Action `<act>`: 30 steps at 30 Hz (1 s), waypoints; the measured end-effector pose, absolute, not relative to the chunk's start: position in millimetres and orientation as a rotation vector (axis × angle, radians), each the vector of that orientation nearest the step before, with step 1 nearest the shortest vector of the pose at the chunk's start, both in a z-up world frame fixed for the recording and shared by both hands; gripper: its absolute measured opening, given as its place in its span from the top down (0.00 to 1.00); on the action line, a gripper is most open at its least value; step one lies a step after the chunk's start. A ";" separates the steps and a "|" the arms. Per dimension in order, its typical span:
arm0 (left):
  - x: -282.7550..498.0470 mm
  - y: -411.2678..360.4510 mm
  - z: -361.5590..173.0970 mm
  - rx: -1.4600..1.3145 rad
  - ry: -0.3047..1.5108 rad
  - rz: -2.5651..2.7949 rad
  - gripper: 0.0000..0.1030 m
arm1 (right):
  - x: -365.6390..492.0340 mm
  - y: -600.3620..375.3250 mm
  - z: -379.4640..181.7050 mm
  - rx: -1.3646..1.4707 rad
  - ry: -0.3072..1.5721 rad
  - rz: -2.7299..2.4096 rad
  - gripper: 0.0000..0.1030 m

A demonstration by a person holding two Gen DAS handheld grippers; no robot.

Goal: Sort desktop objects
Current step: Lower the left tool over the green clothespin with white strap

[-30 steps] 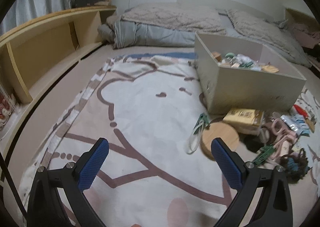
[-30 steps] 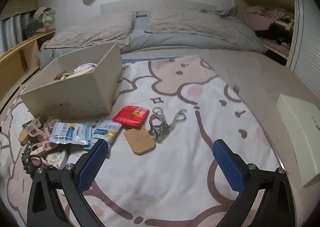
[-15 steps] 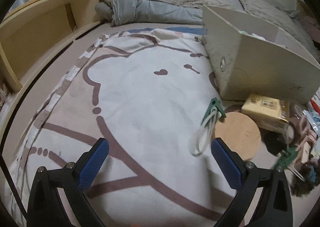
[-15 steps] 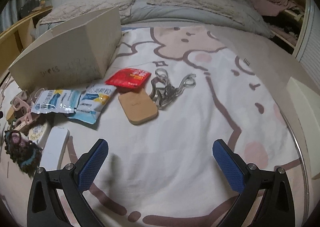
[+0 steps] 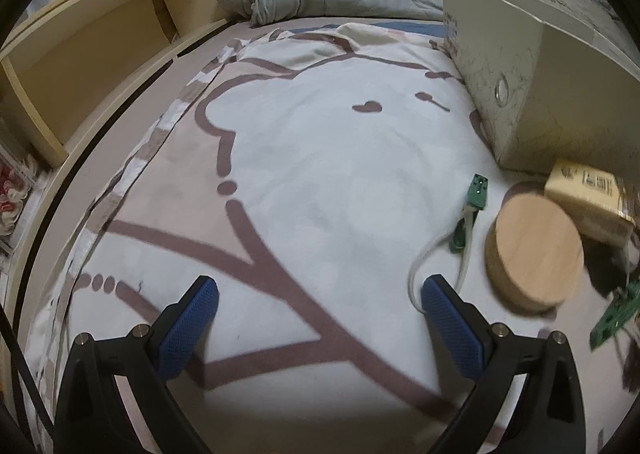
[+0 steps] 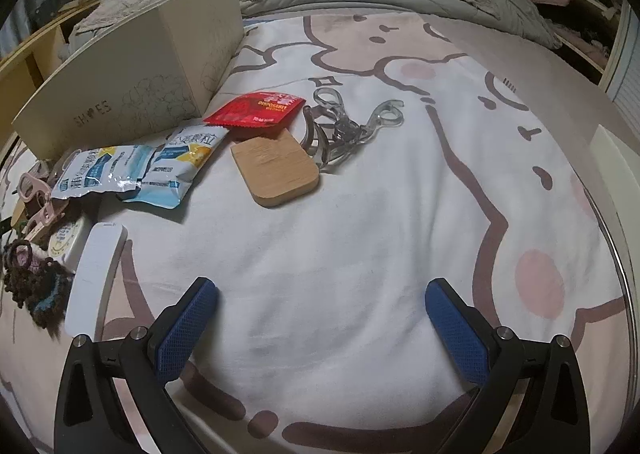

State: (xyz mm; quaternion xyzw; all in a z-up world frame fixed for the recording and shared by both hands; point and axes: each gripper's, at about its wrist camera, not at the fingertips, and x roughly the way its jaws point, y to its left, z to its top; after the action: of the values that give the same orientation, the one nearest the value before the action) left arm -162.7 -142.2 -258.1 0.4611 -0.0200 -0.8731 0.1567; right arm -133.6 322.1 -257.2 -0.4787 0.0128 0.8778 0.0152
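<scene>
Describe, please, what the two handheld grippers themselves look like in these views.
The left gripper and right gripper look identical: two black angular fingers with silver screw heads, each tipped with a blue pad of dotted texture. A black cable runs beside the left one. No hands or sleeves show.

Beside your cream box [image 6: 132, 86] printed with grey line drawings lie a red sachet [image 6: 256, 109], two blue-white-yellow packets [image 6: 136, 170], and a plain tan wooden board [image 6: 276, 170].

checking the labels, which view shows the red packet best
The right wrist view: the red packet lies flat and unblocked between the box and the wooden block, its print showing. The left wrist view does not show it at all.
</scene>
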 end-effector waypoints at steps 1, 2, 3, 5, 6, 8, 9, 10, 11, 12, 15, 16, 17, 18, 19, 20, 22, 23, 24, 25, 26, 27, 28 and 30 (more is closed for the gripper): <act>-160.6 -143.2 -258.2 1.326 -0.053 -2.499 0.00 | -134.0 320.5 -257.9 -1.494 0.028 2.725 0.00; -158.4 -144.3 -258.5 1.332 -0.051 -2.500 0.00 | -133.9 320.6 -257.4 -1.495 0.019 2.722 0.00; -155.2 -145.4 -258.8 1.338 -0.051 -2.503 0.00 | -133.7 319.9 -257.4 -1.495 0.010 2.719 0.00; -148.2 -146.4 -259.3 1.353 -0.051 -2.515 0.00 | -134.6 318.9 -257.7 -1.502 0.002 2.712 0.00; -145.6 -145.8 -259.3 1.360 -0.053 -2.519 0.00 | -135.0 318.9 -257.7 -1.505 0.001 2.710 0.00; -138.7 -146.3 -259.1 1.382 -0.059 -2.535 0.00 | -134.3 319.2 -258.2 -1.506 -0.001 2.708 0.00; -135.0 -146.8 -258.8 1.394 -0.061 -2.543 0.00 | -133.3 320.0 -258.1 -1.505 0.000 2.710 0.00; -132.3 -146.8 -258.8 1.404 -0.062 -2.547 0.00 | -133.2 320.1 -258.0 -1.502 0.001 2.711 0.00; -127.9 -147.7 -258.8 1.416 -0.062 -2.553 0.00 | -133.5 320.3 -258.7 -1.503 0.003 2.711 0.00; -124.8 -147.8 -258.9 1.422 -0.062 -2.556 0.00 | -133.9 320.1 -259.3 -1.505 0.001 2.709 0.00; -113.9 -149.0 -259.0 1.440 -0.061 -2.572 0.00 | -134.0 319.5 -260.1 -1.502 -0.007 2.707 0.00; -111.0 -149.3 -259.0 1.445 -0.062 -2.575 0.00 | -133.9 319.7 -260.2 -1.503 -0.002 2.709 0.00; -107.8 -149.5 -259.0 1.452 -0.061 -2.581 0.00 | -134.1 320.2 -260.4 -1.506 0.009 2.711 0.00; -104.7 -150.1 -259.1 1.458 -0.057 -2.585 0.00 | -133.9 321.4 -260.4 -1.508 0.025 2.715 0.00; -101.9 -150.9 -259.1 1.464 -0.049 -2.588 0.00 | -133.3 322.1 -260.1 -1.505 0.035 2.719 0.00; -99.2 -152.0 -259.1 1.472 -0.037 -2.589 0.00 | -133.4 322.2 -260.2 -1.505 0.039 2.721 0.00; -93.9 -153.7 -258.8 1.483 -0.016 -2.592 0.00 | -133.3 321.7 -260.2 -1.502 0.030 2.720 0.00; -89.9 -154.5 -258.6 1.485 -0.004 -2.600 0.00 | -133.1 322.0 -260.0 -1.500 0.026 2.720 0.00; -86.9 -154.9 -258.6 1.483 0.001 -2.606 0.00 | -133.2 321.9 -259.6 -1.500 0.024 2.719 0.00; -84.0 -155.1 -258.6 1.478 0.005 -2.613 0.00 | -133.1 321.9 -258.8 -1.500 0.023 2.720 0.00; -80.8 -155.0 -258.6 1.469 0.006 -2.621 0.00 | -132.8 321.9 -257.7 -1.500 0.026 2.723 0.00; -78.1 -154.7 -258.7 1.458 0.003 -2.629 0.00 | -132.4 321.3 -256.7 -1.503 0.032 2.729 0.00; -75.3 -153.9 -258.9 1.445 -0.001 -2.637 0.00 | -132.0 320.2 -254.7 -1.511 0.047 2.746 0.00; -73.3 -153.8 -258.6 1.432 -0.002 -2.646 0.00 | -130.0 313.5 -250.9 -1.522 0.070 2.791 0.00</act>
State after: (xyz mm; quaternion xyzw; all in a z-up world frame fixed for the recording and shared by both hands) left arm -73.3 -153.8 -258.6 0.4748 -0.0006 -0.8776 0.0665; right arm -130.0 313.5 -250.9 -0.4785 0.0219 0.8776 -0.0190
